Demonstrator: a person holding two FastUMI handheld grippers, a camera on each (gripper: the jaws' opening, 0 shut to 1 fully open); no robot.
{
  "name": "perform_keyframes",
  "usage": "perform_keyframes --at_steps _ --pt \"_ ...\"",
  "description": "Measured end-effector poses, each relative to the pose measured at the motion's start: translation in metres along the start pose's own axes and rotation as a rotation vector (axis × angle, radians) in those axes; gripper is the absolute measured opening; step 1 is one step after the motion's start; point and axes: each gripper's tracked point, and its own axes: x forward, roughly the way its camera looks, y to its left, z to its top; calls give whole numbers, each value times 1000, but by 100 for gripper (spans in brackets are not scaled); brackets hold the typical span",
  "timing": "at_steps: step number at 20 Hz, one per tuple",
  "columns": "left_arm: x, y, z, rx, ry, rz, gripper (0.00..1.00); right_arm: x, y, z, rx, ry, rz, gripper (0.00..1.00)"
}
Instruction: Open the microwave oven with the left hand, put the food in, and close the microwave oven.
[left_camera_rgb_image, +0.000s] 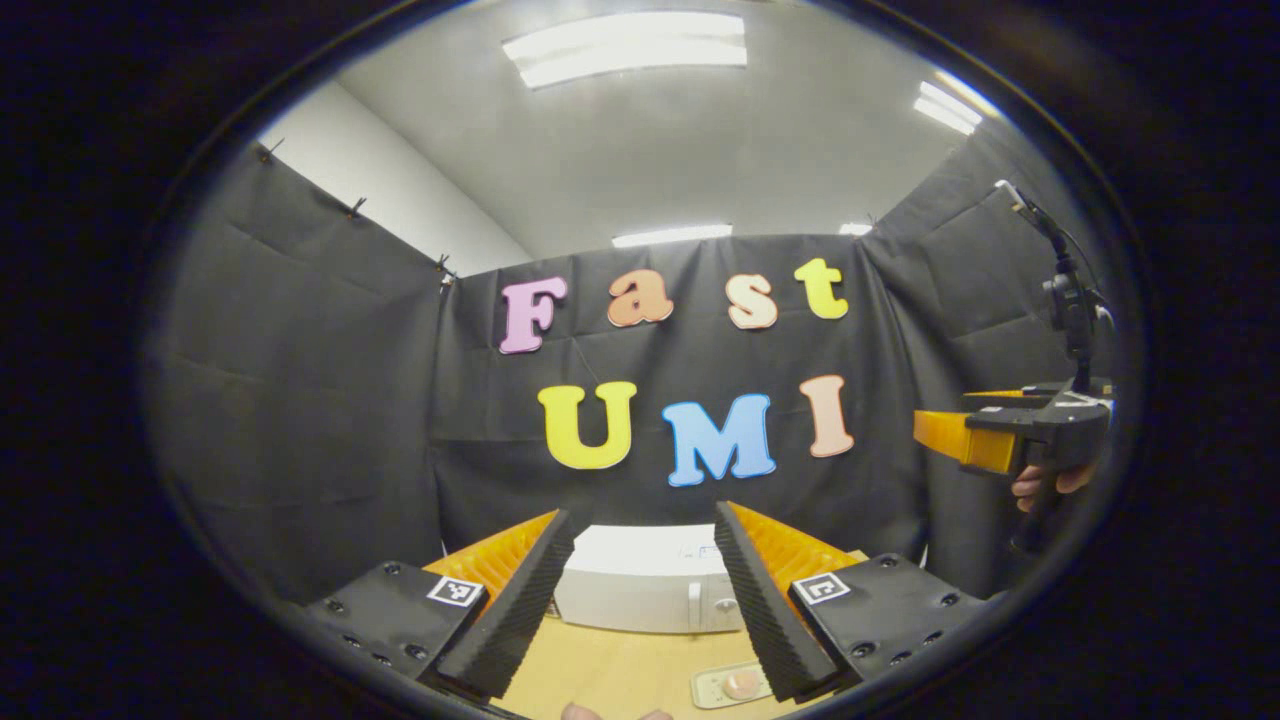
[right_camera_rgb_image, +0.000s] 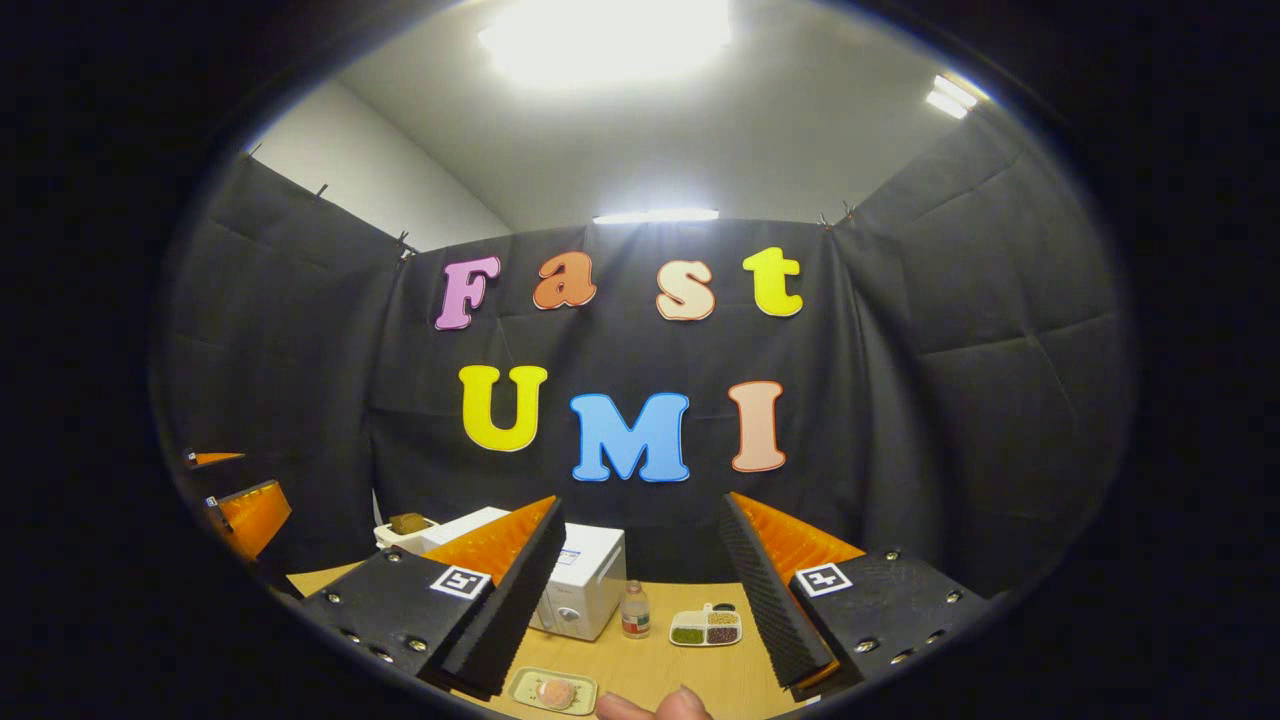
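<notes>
Microwave (left_camera_rgb_image: 648, 590) door closed on tabletop (left_camera_rgb_image: 610, 670); food tray (right_camera_rgb_image: 553, 691) outside, untouched. Left tool (left_camera_rgb_image: 640, 600) and right tool (right_camera_rgb_image: 640, 600) both wide, empty. All steps pending.

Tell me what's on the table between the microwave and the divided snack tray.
In the right gripper view, a small bottle stands on the table between the microwave and the divided snack tray, touching neither.
</notes>
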Motion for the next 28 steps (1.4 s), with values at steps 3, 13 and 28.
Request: perform_keyframes --at_steps 3,13,28 --pt "10 -13 -6 2 10 5 95 5 -13 -3 -11 1 5 95" --pt "87 -46 -112 78 112 -70 99 43 -15 -30 -4 76 -61 95" --pt "257 -85 -384 31 380 -273 97 95 -30 -71 -162 241 -378 95"
